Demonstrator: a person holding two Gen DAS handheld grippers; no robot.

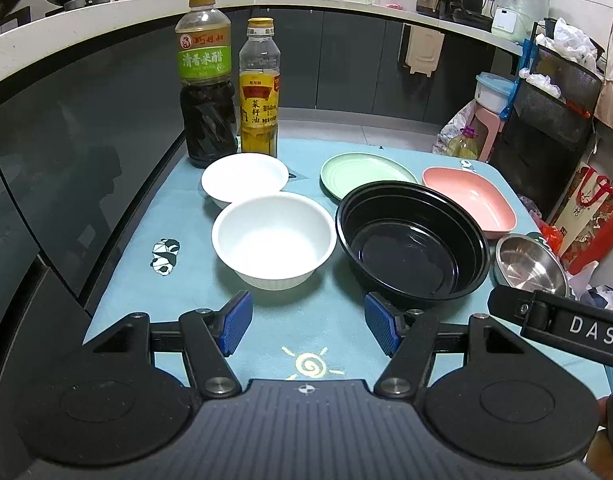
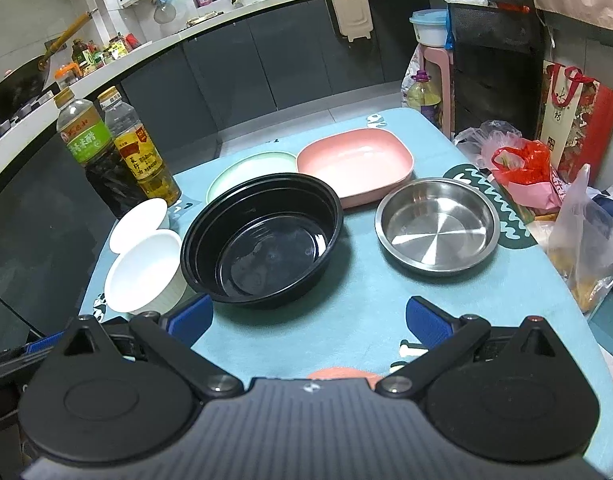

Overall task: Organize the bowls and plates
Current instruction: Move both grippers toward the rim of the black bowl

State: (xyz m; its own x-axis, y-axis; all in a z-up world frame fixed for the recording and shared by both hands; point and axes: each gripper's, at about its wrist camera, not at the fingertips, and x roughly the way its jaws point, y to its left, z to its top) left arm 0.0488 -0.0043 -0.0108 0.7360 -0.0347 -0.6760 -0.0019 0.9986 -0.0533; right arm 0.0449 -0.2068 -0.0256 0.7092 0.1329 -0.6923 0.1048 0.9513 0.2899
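While both grippers hovered low over the table (image 1: 118, 300), nothing had been picked up. Left gripper (image 1: 308, 322): jaws wide apart, nothing between them. Right gripper (image 2: 308, 322): jaws wide apart too, also empty.

Layout off the left jaws: near white bowl (image 1: 272, 238) sat just ahead, centred on the gap. Second white bowl (image 1: 244, 178) was behind it, rims touching or nearly so. Black bowl (image 1: 412, 240) was ahead of the right-hand pad, green plate (image 1: 366, 174) beyond it, pink dish (image 1: 470, 200) further out to that side. Two bottles (image 1: 230, 88) stood at the far end, just behind the second white bowl.

Off the right jaws: black bowl (image 2: 262, 242) lay ahead toward the left pad, steel pan (image 2: 436, 226) ahead toward the right pad, bare cloth straight in front.

My read: task barely started, the likely first step was nesting the white bowls. To do it well, I'd have pinched the near rim with one pad inside and one outside the wall, since the foam-looking wall would probably crush under a hard squeeze. Lift straight up before moving back, keep clear of the bottles, lower level into the other bowl. Right gripper could take the steel pan by its near rim; that looked slippery.
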